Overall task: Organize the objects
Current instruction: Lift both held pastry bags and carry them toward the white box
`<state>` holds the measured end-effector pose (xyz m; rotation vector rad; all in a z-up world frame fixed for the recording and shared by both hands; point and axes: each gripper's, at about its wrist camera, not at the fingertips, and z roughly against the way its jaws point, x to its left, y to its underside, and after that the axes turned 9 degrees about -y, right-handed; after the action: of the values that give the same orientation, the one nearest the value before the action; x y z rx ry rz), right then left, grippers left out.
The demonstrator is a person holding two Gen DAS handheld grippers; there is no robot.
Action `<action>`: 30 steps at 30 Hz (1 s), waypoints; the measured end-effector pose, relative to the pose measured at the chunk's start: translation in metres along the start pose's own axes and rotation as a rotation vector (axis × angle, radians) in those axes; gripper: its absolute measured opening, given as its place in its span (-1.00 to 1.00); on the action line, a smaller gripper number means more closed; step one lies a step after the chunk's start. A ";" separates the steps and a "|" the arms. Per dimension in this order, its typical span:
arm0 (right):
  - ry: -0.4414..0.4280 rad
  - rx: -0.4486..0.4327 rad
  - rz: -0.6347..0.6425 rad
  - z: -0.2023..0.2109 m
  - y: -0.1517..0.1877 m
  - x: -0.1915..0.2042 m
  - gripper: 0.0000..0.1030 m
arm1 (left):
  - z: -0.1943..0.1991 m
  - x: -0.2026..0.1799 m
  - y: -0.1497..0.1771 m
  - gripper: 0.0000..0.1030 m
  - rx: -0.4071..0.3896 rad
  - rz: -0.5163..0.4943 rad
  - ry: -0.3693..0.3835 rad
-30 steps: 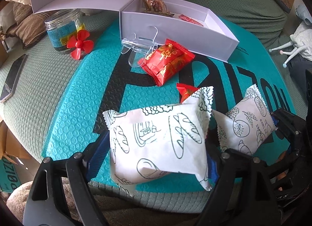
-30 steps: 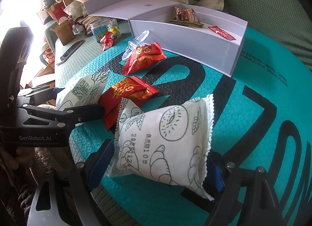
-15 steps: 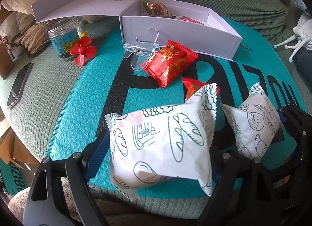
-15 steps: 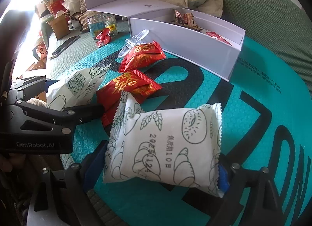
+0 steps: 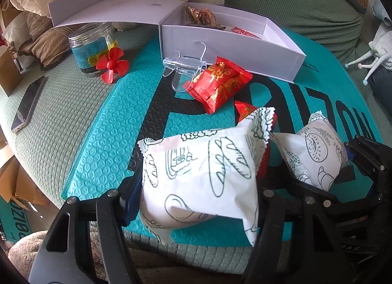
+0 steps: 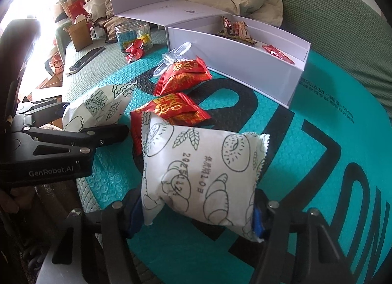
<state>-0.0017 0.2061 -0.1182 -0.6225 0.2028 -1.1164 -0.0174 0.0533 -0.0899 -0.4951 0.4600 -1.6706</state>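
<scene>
We have a white bread packet (image 5: 198,176) between the fingers of our left gripper (image 5: 196,200) and a second white packet (image 6: 203,176) in our right gripper (image 6: 196,213), both sets of jaws closing and already pressing each puffy bag's sides, just above the teal mat (image 5: 103,117). The open white box (image 5: 230,39) waits beyond the red snack packs (image 5: 218,83). These pillows are slick and air-filled, so in our judgement a squeeze too light lets one slip out, too hard could burst it; lifting both at once, we could knock them together. Readable: "GenRobot.AI" on the left gripper's body in the right view, and a printed date with "10日" on the right packet.
</scene>
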 end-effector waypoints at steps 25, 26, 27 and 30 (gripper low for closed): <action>-0.022 -0.052 -0.032 0.039 -0.019 0.006 0.26 | 0.045 0.012 -0.016 0.24 -0.024 0.000 -0.024; -0.025 -0.060 -0.032 0.041 -0.021 0.007 0.26 | 0.047 0.013 -0.018 0.24 -0.025 0.002 -0.026; -0.024 -0.065 -0.029 0.043 -0.022 0.007 0.26 | 0.049 0.013 -0.020 0.24 -0.028 0.004 -0.026; -0.029 -0.085 -0.035 0.051 -0.029 0.009 0.26 | 0.054 0.016 -0.028 0.25 -0.028 0.012 -0.015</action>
<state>0.0027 0.2086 -0.0597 -0.7194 0.2161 -1.1360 -0.0120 0.0409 -0.0288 -0.5244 0.4751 -1.6495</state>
